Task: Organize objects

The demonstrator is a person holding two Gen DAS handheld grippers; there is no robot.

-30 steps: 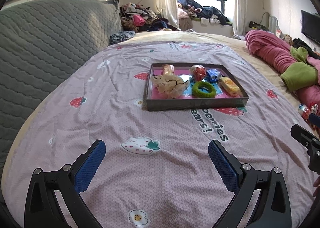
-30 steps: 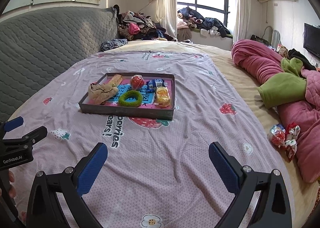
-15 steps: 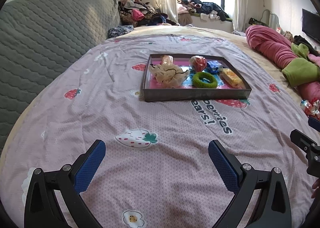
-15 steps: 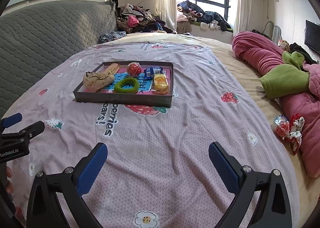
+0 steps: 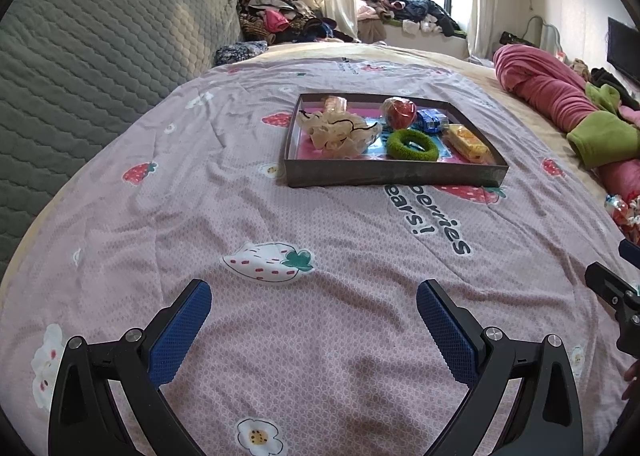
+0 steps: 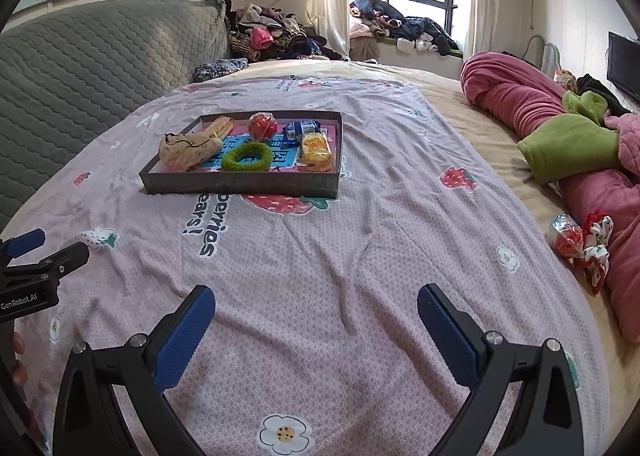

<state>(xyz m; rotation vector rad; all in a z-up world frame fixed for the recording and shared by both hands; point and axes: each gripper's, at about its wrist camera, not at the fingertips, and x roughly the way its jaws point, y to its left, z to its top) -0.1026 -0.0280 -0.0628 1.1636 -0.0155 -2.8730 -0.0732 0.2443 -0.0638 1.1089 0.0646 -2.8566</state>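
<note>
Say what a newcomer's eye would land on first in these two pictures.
Probably the dark tray mid-bed, holding a green hair ring and a red ball. Then the pink blanket roll along the right edge, with two loose bright items beside it.

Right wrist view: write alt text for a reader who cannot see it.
The open right gripper hovers empty over a pink strawberry-print bedspread. Farther ahead to the left, a shallow dark tray holds a green scrunchie, snack packets and a beige cloth pouch. A red wrapped item and a scrunchie lie loose at the right.
</note>
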